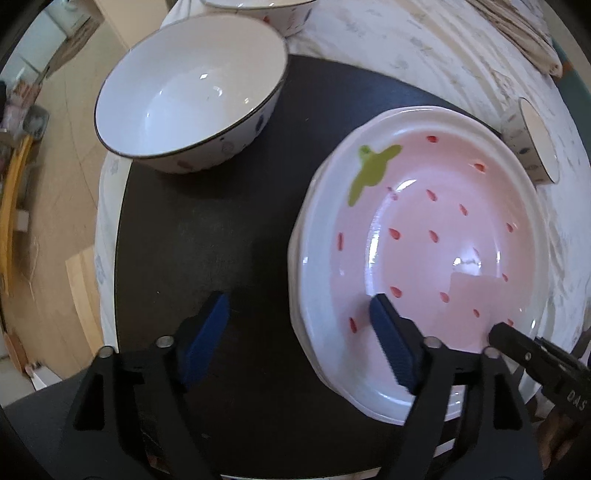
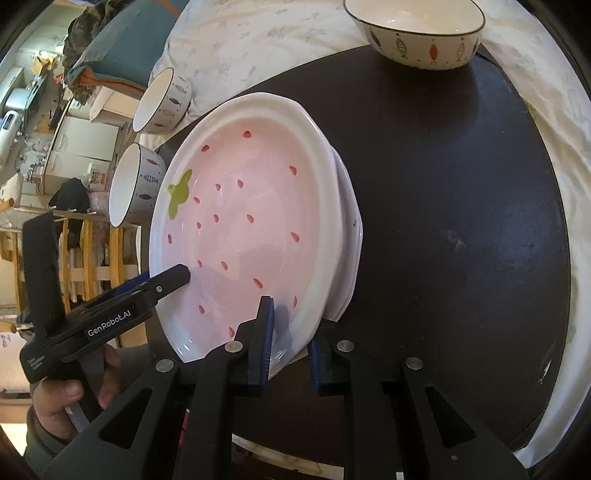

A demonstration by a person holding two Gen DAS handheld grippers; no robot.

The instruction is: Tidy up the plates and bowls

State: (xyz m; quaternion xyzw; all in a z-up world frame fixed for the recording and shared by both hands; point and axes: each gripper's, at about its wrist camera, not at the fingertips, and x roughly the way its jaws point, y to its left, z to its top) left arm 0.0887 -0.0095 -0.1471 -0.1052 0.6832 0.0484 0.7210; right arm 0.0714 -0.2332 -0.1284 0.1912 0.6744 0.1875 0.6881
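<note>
A pink strawberry-pattern plate (image 1: 424, 236) lies on top of a second white plate on the black round table (image 1: 221, 221). My left gripper (image 1: 299, 339) is open, its jaws astride the plate's near rim: one finger over the plate, one over the table. My right gripper (image 2: 290, 343) is shut on the plate's (image 2: 251, 221) rim, one finger on top and one beneath. The right gripper also shows in the left wrist view (image 1: 517, 347) at the plate's right edge. A white bowl (image 1: 192, 96) with a dark rim stands at the far left.
Another fish-pattern bowl (image 2: 417, 33) stands at the table's far edge. Two small fish-pattern bowls (image 2: 162, 103) (image 2: 136, 184) stand beyond the plate. A white cloth (image 1: 443, 48) covers the surface around the black table. The floor and wooden chairs lie beyond the edge.
</note>
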